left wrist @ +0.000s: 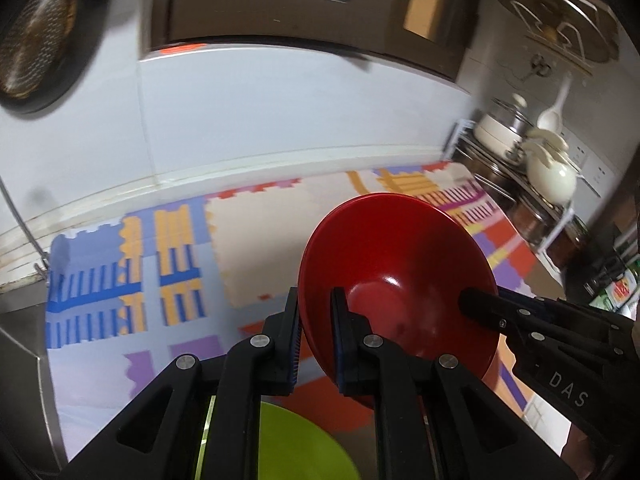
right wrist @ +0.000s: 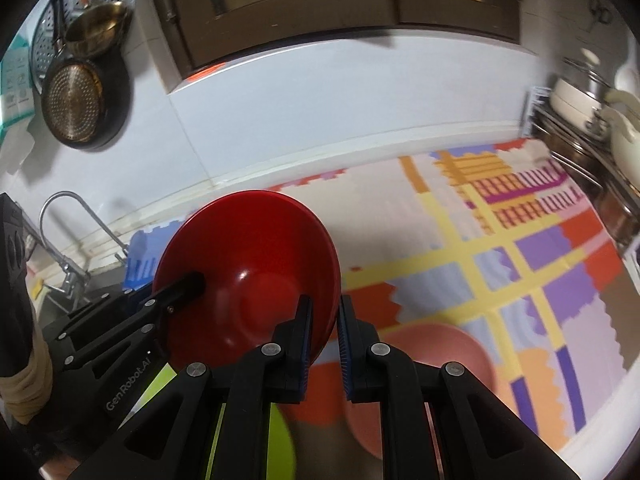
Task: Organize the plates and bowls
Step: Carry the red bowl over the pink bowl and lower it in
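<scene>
Two tongs grip one red bowl (left wrist: pixel 396 280) at opposite rim edges: left tongs (left wrist: pixel 316 332) closed on its left rim, right tongs (right wrist: pixel 324 332) closed on its right. Bowl is held tilted above the worktop (right wrist: pixel 460 240), pink bowl (right wrist: pixel 424 384) directly beneath the right tongs

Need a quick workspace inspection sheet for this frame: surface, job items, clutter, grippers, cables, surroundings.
Surface: patterned foam mat covering the counter.
Job's things: red bowl lifted and tilted; green plate and pink plate below.
Clutter: nothing seen on the mat.
Grippers: left gripper and right gripper each have fingers straddling opposite sides of the red bowl's rim; contact cannot be confirmed.
Cables: nothing seen.
Surroundings: faucet at left, hanging pans, dish rack with white pots, window above.
</scene>
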Demonstrator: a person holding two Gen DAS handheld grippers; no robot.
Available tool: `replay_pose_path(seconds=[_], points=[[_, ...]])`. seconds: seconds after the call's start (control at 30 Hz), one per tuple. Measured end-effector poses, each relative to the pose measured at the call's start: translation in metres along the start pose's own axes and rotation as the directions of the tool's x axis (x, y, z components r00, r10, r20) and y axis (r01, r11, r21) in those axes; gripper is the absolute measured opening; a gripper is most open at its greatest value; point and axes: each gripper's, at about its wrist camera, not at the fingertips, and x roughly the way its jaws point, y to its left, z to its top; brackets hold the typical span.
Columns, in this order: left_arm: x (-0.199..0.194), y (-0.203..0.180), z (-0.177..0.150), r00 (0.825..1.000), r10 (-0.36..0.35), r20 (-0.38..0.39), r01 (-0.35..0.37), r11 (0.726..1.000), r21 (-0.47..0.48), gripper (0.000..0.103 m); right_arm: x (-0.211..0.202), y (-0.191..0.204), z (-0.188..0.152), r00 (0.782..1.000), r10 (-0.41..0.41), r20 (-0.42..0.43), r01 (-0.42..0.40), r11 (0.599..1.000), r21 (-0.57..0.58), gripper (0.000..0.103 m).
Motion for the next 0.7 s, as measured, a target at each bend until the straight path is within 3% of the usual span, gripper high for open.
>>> replay_pose_path(seconds=[0.37, 0.7], points=[[0.017, -0.056, -0.020, 0.997, -0.038, -0.068, 0.040, 0.999, 0.034, 0.015, -0.018, -0.055, -0.023, 0.998, -0.060, -0.018, 0.060, 0.998, 0.018, 0.014], [0.040, -0.082, -0.041, 0.990, -0.017, -0.138, 0.023, 0.999, 0.042, 0.015, -0.009, -0.087, -0.043, 0.994, -0.070, -0.087, 0.071, 0.997, 0.007, 0.014]])
